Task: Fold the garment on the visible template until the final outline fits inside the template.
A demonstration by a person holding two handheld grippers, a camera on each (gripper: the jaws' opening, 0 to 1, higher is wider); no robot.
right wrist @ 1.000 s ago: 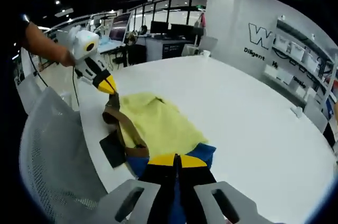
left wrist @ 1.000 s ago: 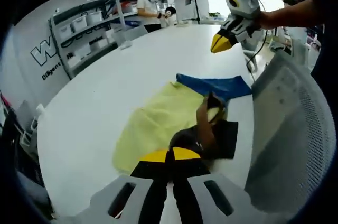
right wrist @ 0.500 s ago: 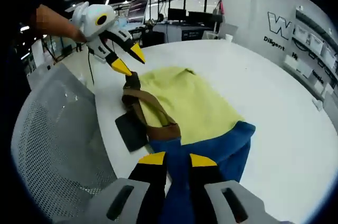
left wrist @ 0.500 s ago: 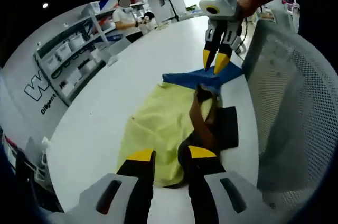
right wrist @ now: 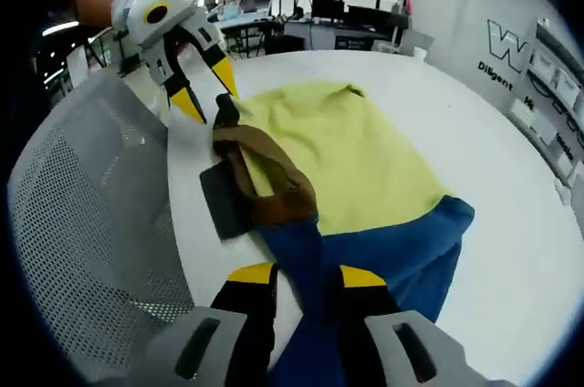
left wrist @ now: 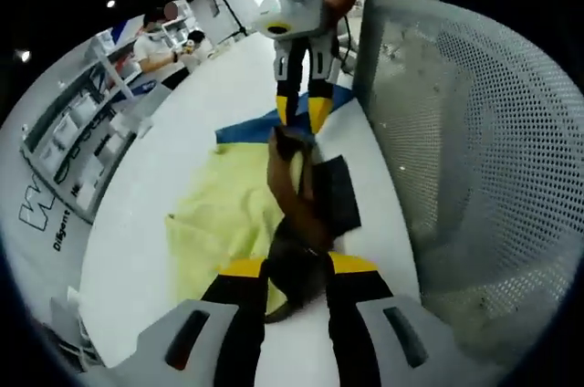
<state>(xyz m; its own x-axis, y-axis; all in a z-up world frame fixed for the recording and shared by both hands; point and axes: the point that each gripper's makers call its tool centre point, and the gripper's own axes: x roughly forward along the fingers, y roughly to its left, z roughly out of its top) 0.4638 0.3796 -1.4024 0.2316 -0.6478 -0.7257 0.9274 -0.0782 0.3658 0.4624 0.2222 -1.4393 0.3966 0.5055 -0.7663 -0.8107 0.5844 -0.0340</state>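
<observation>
My left tool [left wrist: 297, 268] has its yellow-tipped jaws spread, with the dark brown end of the garment [left wrist: 224, 209] lying between them; whether they pinch any cloth I cannot tell. In the right gripper view, my right tool [right wrist: 297, 276] is likewise released, its jaws parted over the blue part of the garment [right wrist: 365, 172] at the near end.

The garment lies spread on the white tabletop [right wrist: 511, 186], close to the edge by the grey mesh chair [right wrist: 87, 214]. Its main panel is pale yellow, one end is blue, and a brown band is bunched along the chair-side edge. Beneath that brown band, a dark rectangular template [right wrist: 222, 204] pokes out toward the chair, partly covered by the cloth.

In the left gripper view, my right tool [left wrist: 304, 113] comes down from the top, its tips parted over the blue end, touching or just above the cloth. In the right gripper view, my left tool [right wrist: 203, 86] stands at the brown band's far end, jaws apart.
</observation>
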